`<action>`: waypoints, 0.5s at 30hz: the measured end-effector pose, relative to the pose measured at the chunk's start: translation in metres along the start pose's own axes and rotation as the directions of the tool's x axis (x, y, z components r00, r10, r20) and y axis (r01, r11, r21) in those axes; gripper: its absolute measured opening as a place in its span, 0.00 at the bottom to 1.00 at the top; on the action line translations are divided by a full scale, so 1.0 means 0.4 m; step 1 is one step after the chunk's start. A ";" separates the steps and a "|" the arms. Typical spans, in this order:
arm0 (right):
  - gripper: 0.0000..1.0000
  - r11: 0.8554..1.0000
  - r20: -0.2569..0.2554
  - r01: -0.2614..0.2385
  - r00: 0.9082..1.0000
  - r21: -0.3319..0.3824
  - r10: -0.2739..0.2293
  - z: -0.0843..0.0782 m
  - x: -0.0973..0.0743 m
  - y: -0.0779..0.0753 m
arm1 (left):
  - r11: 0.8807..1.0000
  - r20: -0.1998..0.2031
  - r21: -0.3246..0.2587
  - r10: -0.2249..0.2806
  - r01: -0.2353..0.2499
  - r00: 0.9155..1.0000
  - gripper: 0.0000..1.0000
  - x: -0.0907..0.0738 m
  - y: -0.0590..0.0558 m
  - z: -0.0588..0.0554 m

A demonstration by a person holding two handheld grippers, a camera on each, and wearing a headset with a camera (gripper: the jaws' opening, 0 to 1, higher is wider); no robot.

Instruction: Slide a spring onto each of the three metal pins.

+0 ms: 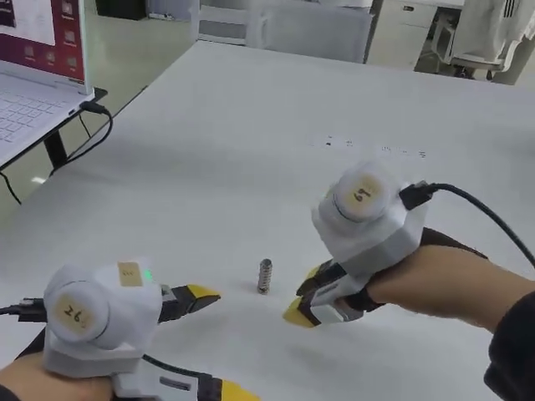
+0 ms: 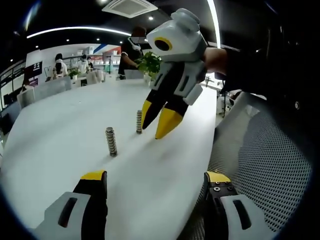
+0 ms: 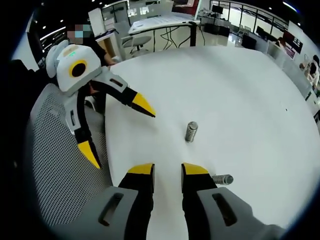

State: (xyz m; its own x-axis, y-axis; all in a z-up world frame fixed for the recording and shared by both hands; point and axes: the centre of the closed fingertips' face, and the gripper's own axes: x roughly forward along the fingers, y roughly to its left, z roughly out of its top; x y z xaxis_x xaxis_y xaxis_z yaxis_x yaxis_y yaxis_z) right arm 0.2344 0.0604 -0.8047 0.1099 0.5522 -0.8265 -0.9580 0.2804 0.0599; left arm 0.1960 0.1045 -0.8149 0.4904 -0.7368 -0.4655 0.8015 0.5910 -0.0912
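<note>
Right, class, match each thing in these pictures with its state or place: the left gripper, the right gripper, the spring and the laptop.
Things:
1. left gripper
2. right gripper
3. spring
4. laptop

States or places:
a. lid up, off to the far left
b. jaws wide apart
c. upright on the table, between the two grippers
d. jaws nearly together, nothing held

Pairs: 1-b, 2-d, 3-c, 4-a

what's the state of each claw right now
Left claw: open wide, holding nothing.
Right claw: open by a narrow gap, holding nothing.
</note>
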 end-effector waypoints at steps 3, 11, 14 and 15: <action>0.19 1.000 0.025 0.007 1.000 0.020 -0.008 -0.013 -0.011 0.005 | 1.000 0.000 -0.004 -0.001 0.001 1.000 0.75 0.000 0.000 -0.001; 0.20 0.997 0.075 0.027 0.997 0.067 -0.032 -0.047 -0.047 0.010 | 1.000 -0.004 -0.012 -0.001 0.001 1.000 0.75 0.000 -0.001 -0.004; 0.19 0.996 0.093 0.034 0.995 0.078 -0.042 -0.064 -0.060 0.013 | 1.000 -0.003 -0.014 0.000 0.000 1.000 0.75 -0.001 0.000 -0.004; 0.19 0.996 0.101 0.035 0.994 0.079 -0.043 -0.070 -0.065 0.015 | 1.000 -0.003 -0.015 0.001 -0.001 1.000 0.75 -0.001 0.000 -0.004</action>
State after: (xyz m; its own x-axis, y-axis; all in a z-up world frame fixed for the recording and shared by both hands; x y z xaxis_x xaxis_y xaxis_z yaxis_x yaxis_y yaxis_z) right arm 0.2184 0.0256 -0.7987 0.1771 0.6164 -0.7673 -0.9296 0.3608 0.0753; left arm 0.1951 0.1053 -0.8163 0.4903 -0.7353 -0.4680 0.7958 0.5967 -0.1037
